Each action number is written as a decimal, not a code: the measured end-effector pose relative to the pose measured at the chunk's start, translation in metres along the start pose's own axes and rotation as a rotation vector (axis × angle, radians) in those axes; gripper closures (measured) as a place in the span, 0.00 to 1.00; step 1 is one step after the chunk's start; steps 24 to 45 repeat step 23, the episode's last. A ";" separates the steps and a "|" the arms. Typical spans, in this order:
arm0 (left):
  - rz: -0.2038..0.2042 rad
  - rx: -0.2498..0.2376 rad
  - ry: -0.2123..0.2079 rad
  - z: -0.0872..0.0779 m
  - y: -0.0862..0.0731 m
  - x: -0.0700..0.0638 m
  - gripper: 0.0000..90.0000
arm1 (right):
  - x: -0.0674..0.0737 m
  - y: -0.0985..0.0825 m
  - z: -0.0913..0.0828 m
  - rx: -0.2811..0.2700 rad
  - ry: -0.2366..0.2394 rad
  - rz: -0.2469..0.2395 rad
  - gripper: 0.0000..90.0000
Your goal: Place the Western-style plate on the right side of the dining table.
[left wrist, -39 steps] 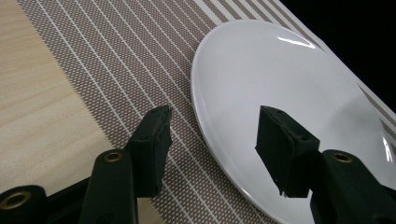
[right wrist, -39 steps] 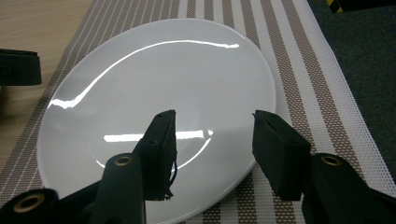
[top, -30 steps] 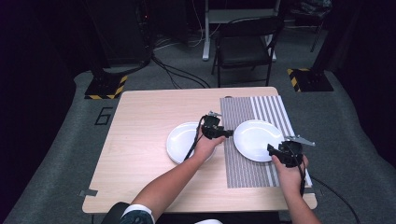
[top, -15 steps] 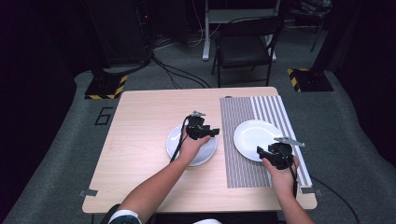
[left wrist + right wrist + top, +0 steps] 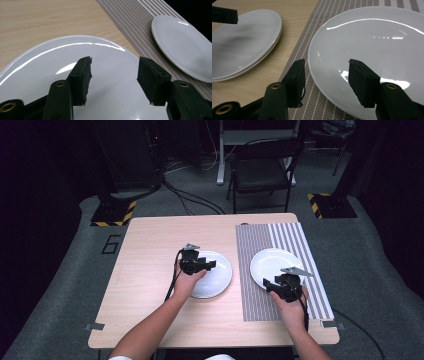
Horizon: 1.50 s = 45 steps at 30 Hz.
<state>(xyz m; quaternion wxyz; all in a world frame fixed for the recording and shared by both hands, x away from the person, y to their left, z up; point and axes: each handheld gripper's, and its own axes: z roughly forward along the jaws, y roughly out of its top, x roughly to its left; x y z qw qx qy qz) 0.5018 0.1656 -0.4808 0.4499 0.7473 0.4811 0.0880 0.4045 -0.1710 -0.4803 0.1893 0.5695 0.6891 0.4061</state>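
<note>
Where carpet meets table (image 5: 150,245), "6" (image 5: 110,244).

Black two-jaw left claw (image 5: 207,265) with brass screws, grey three-cornered plate, trailing black cable, matching right claw (image 5: 272,285), bare forearms

high view: above table's (image 5: 150,250) near edge, facing forward-down, far | gripper views: low, close along jaws | shared: both white plates (image 5: 180,45) (image 5: 244,40), striped placemat (image 5: 260,245)

We see a black chair (image 5: 264,167) on the grey carpet (image 5: 65,285) beyond the wooden table (image 5: 150,250). Cables (image 5: 192,202) trail beside two yellow-and-black striped stand bases (image 5: 112,214).
</note>
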 end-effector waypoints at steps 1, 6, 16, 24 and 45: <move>0.000 0.000 0.000 0.000 0.000 0.000 0.49 | 0.001 0.000 0.001 0.003 0.003 -0.001 0.52; 0.009 0.001 0.036 -0.017 -0.011 0.010 0.49 | 0.007 -0.002 0.008 0.013 0.028 -0.023 0.52; -0.038 -0.030 0.092 -0.051 -0.030 0.034 0.48 | 0.026 -0.006 0.018 0.028 0.073 -0.095 0.51; -0.035 -0.059 0.191 -0.073 -0.033 0.053 0.46 | 0.048 -0.008 0.026 0.031 0.107 -0.213 0.49; -0.035 -0.059 0.191 -0.073 -0.033 0.053 0.46 | 0.048 -0.008 0.026 0.031 0.107 -0.213 0.49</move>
